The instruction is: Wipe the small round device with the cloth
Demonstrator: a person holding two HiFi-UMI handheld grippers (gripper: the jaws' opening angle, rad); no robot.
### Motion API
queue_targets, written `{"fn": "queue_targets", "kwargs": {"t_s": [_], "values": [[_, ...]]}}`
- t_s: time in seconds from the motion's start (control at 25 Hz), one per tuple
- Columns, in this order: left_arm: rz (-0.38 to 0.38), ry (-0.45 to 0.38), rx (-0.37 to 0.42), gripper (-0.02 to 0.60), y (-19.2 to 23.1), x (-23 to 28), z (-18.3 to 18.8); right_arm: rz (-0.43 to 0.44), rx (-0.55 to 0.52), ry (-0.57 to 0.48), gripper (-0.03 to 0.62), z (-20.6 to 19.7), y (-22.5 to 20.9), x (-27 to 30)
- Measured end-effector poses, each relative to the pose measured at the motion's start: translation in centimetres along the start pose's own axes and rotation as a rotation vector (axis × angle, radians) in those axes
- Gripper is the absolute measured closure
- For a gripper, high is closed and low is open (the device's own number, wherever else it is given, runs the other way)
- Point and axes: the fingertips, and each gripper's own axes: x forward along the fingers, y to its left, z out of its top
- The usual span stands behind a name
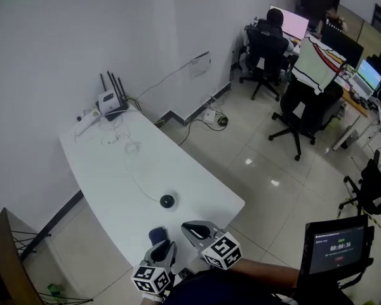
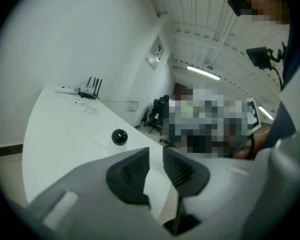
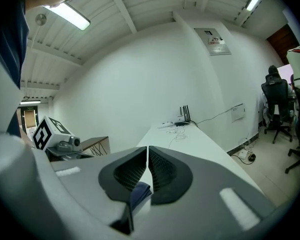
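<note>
White table [image 1: 108,164] along a white wall, tiled office floor off its right side. At the table's far end, router [image 1: 112,100] with upright antennas, beside loose white cables. On the table's near half, close to its right edge: device [image 1: 167,201], small, round, black, with a thin cable [image 1: 134,173] trailing from it up the table. At the table's near end, cloth [image 1: 157,235], dark blue, folded, lying on the top. Left gripper [image 2: 156,152] over the table's near end, just behind the cloth, jaws a narrow slit apart, only bare tabletop showing between them. Right gripper [image 3: 147,149] beside it over the table's near right corner, jaws closed pad to pad, holding nothing. Cloth visible low behind its pads, apart from them in the head view. Both grippers pointing up the table toward the router. Beyond the table's right side, office chairs [image 1: 298,107] at desks and a small screen [image 1: 336,245] on a stand.
</note>
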Motion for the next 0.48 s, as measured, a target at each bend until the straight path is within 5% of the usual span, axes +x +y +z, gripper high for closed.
{"fn": "queue_targets", "kwargs": {"t_s": [0.48], "values": [[0.035, -0.027, -0.023, 0.502, 0.1, -0.9, 1.1, 0.025, -0.014, 0.031, 0.576, -0.4, 0.8, 0.6]]}}
